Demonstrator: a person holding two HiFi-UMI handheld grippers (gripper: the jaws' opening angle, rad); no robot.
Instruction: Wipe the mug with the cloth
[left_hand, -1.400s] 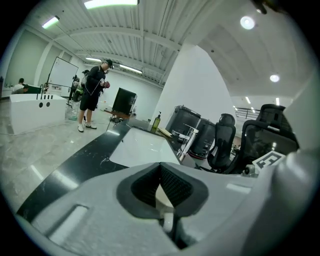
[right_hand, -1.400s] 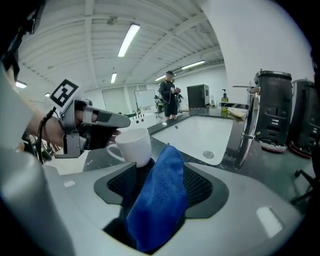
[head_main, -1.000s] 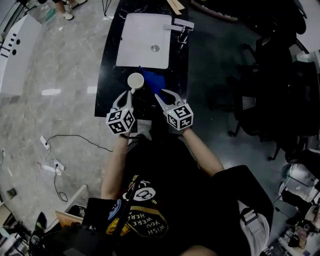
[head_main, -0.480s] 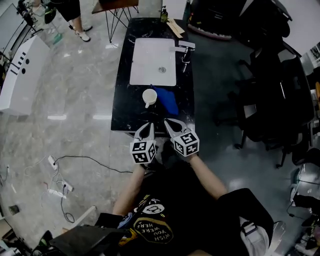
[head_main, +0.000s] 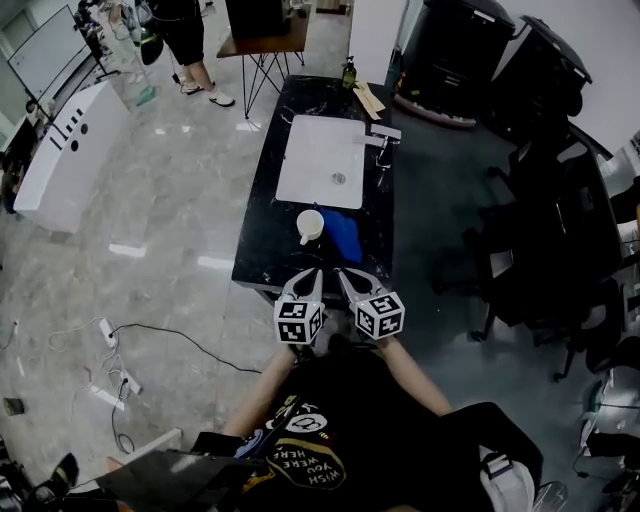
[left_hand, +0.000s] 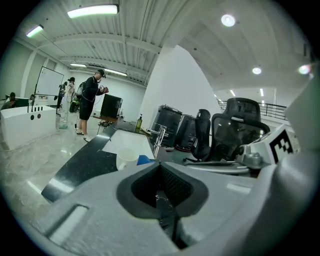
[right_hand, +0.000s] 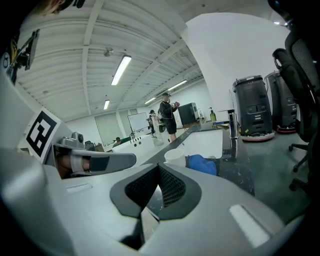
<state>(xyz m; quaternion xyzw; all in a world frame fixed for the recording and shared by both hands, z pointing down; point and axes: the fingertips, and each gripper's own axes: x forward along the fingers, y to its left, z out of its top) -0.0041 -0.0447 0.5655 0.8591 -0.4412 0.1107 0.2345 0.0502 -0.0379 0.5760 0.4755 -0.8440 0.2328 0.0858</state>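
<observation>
Black counter (head_main: 262, 240) bears a mug (head_main: 311, 224) (seemingly empty) beside the cloth (head_main: 343, 235); left tongs (head_main: 313, 273), right tongs (head_main: 345, 275) closed, empty.

Even overhead light from ceiling strip lamps (left_hand: 93, 10) and round spots (left_hand: 228, 20); head view dimmer, murky on its right, white glare patches on glossy floor (head_main: 128, 249). Both gripper views strong fisheye with black rounded corners, straight lines bowing near the edges; close-up left claw (left_hand: 160, 165) and right claw (right_hand: 159, 168) soft, background sharper.
</observation>
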